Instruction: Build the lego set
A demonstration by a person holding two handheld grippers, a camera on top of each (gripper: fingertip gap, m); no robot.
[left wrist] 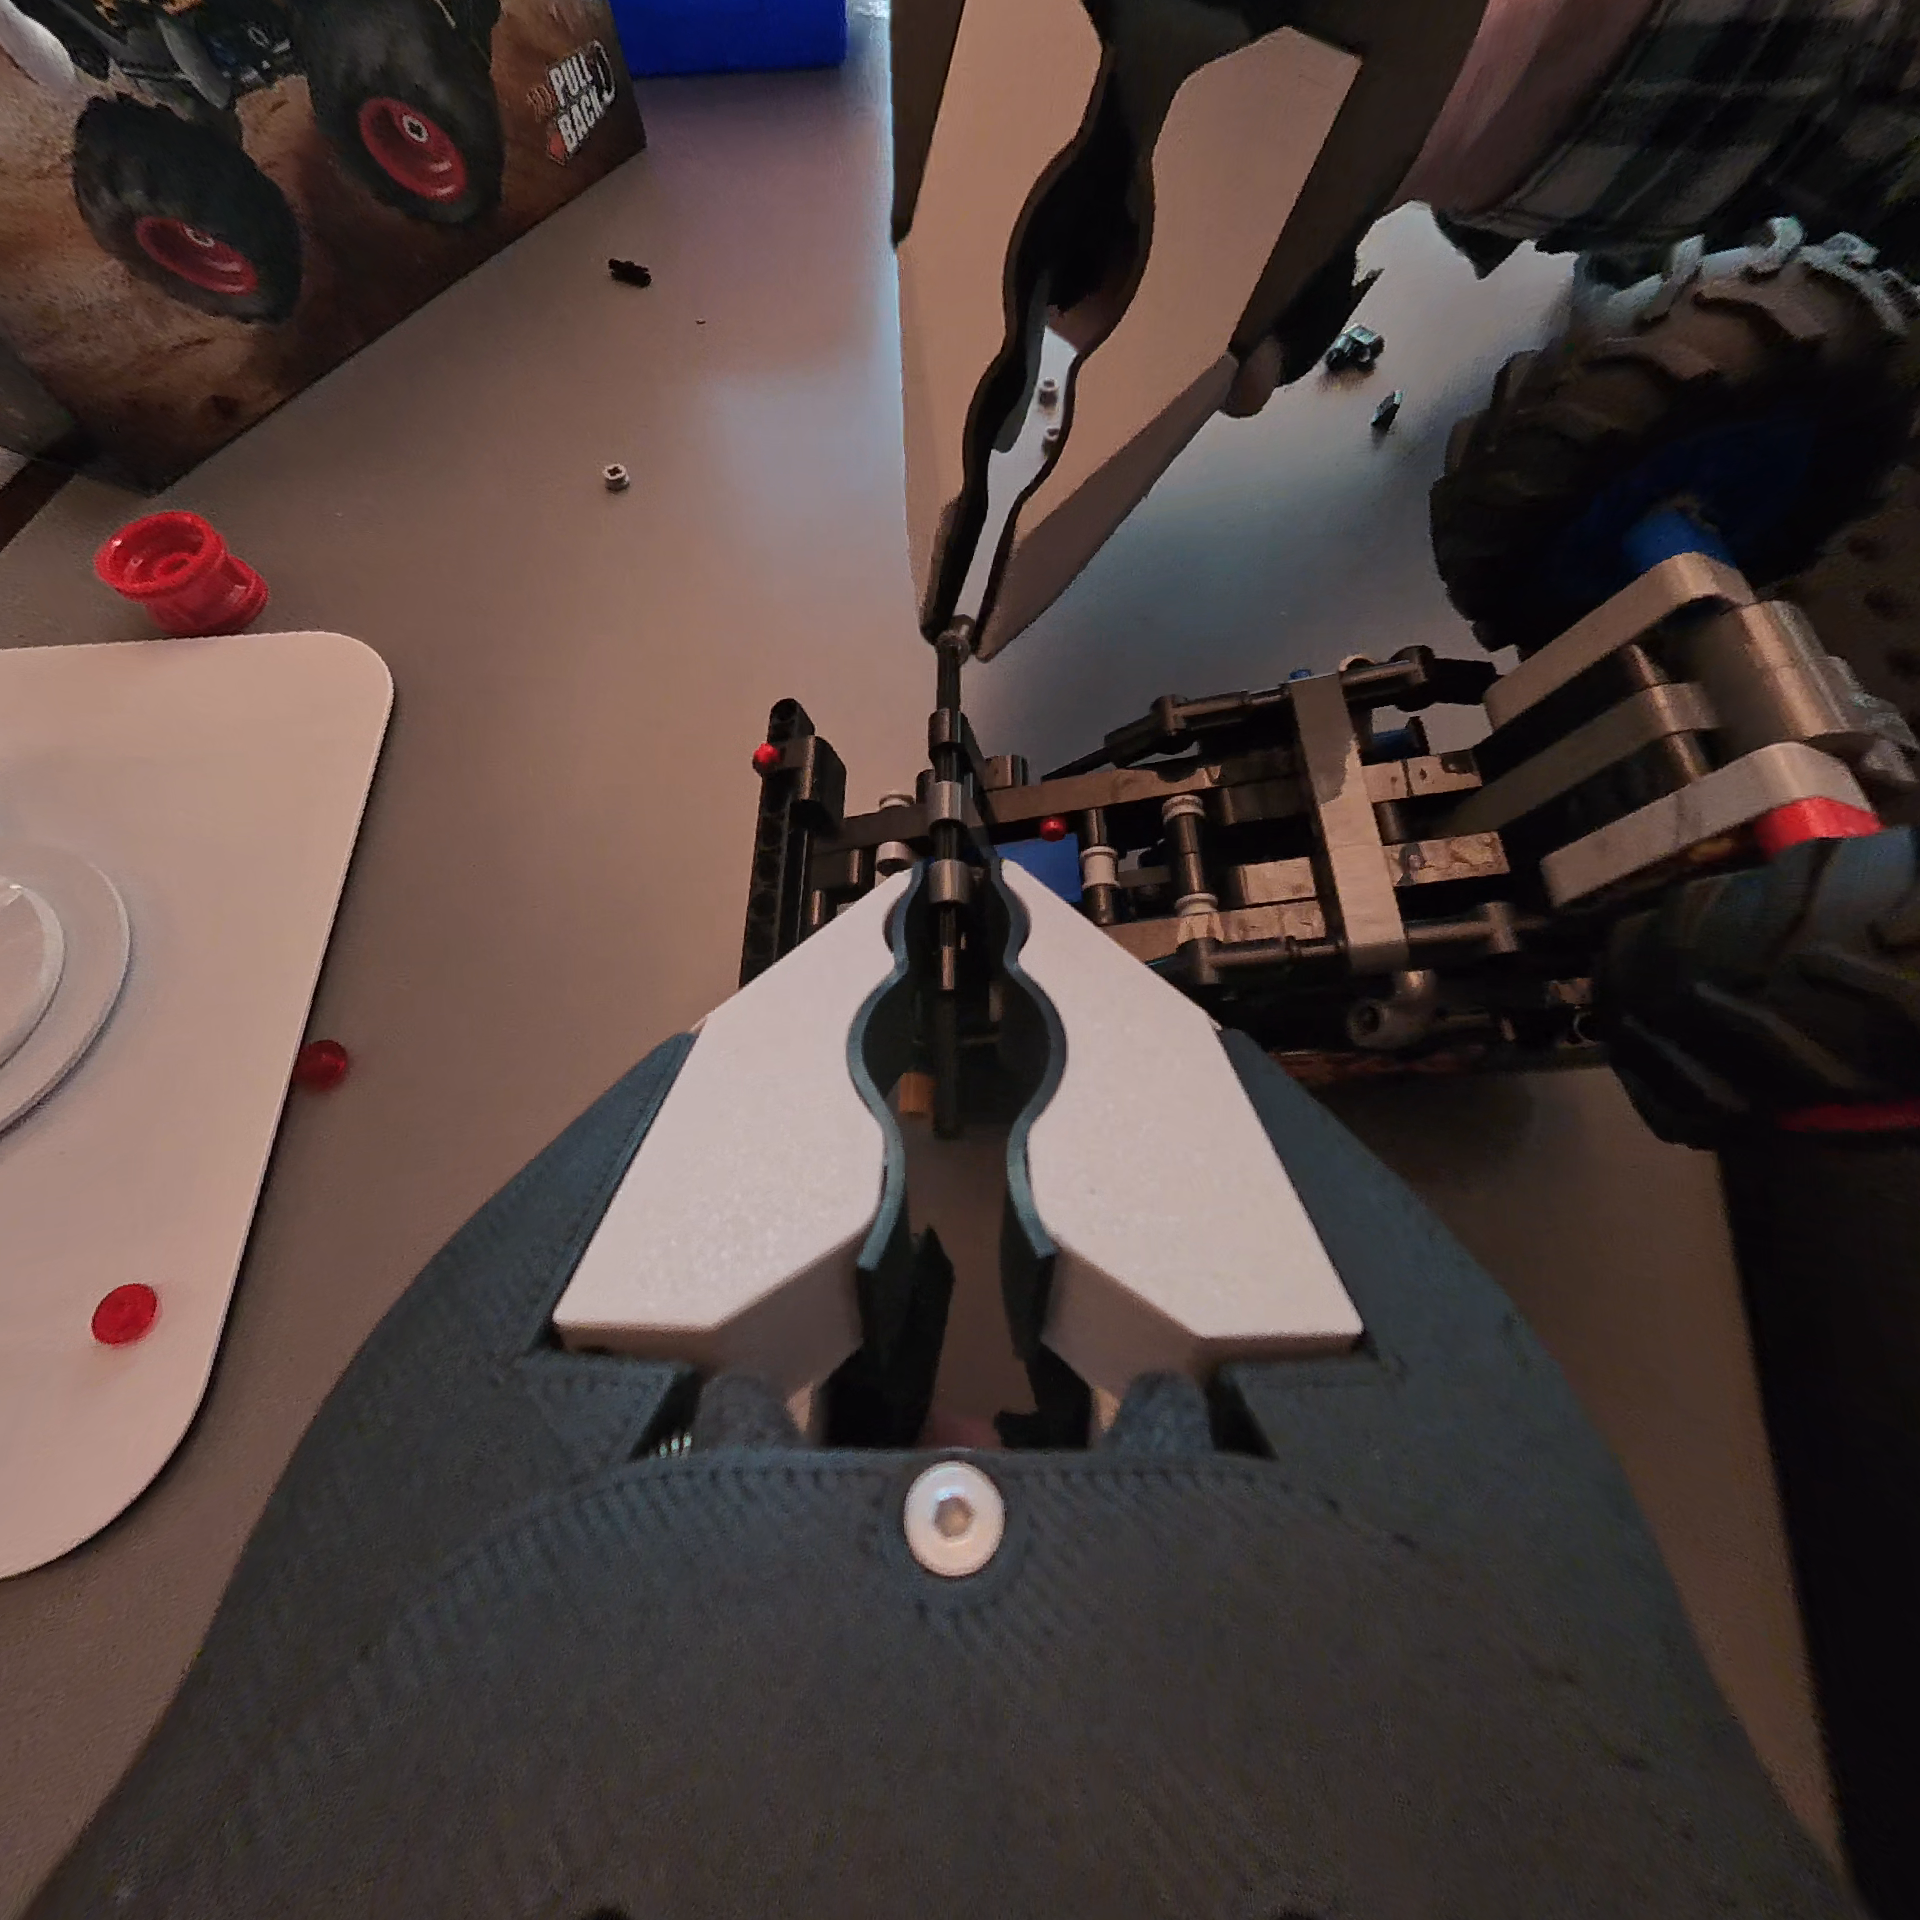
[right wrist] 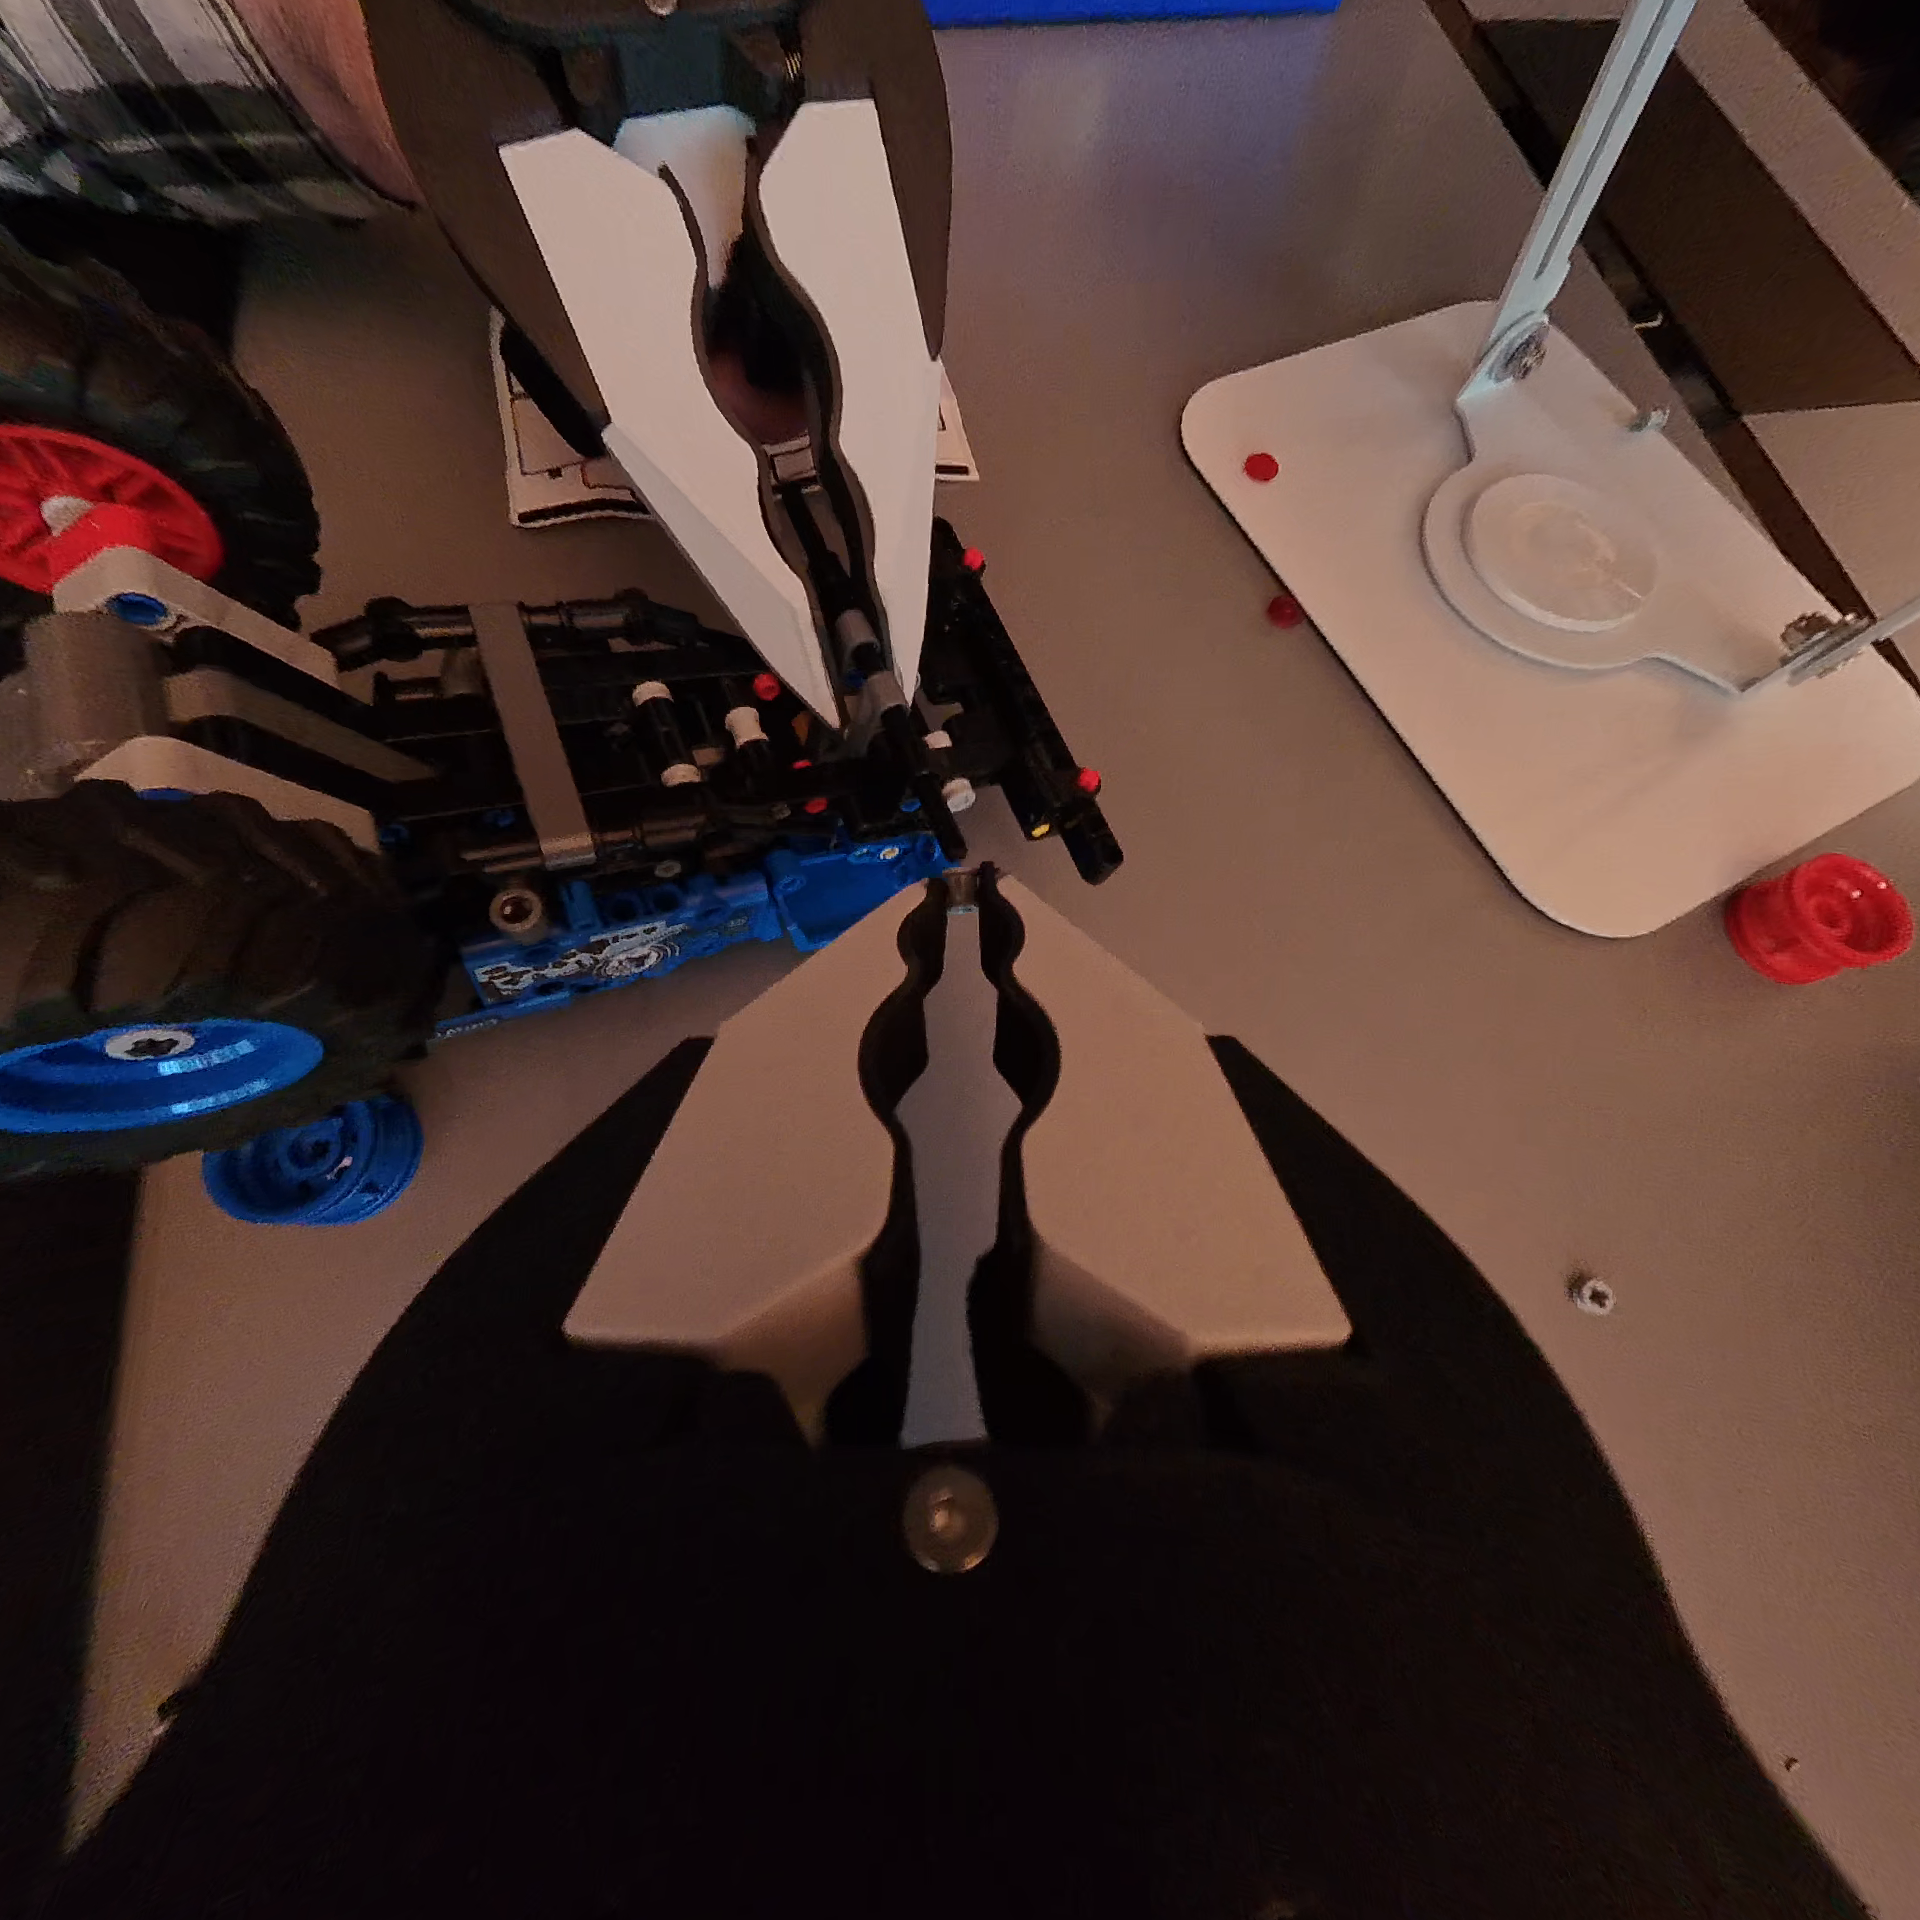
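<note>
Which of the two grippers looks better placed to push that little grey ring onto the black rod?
The right gripper: it already pinches the small grey bush at its fingertips, right at the end of the black axle. The left gripper is shut around that axle, steadying it on the truck chassis.

the right gripper (right wrist: pixel 961 896) reaches in from 6 o'clock, its tips pinched on a small grey bush (right wrist: pixel 960 891) at centre. the bush sits just short of the black axle (right wrist: pixel 930 774) jutting from the truck (right wrist: pixel 644 769), which lies at 9 o'clock on the grey table (right wrist: pixel 1299 1195). the left gripper (right wrist: pixel 868 696) comes down from 12 o'clock, closed around that axle. a blue hub (right wrist: pixel 312 1162) lies at 8 o'clock, a red hub (right wrist: pixel 1818 920) at 3 o'clock, touching a white stand base (right wrist: pixel 1475 748). one red stud (right wrist: pixel 1260 467) rests on the base, another (right wrist: pixel 1284 610) just beside its edge. a loose bush (right wrist: pixel 1593 1295) lies at 4 o'clock.
</note>
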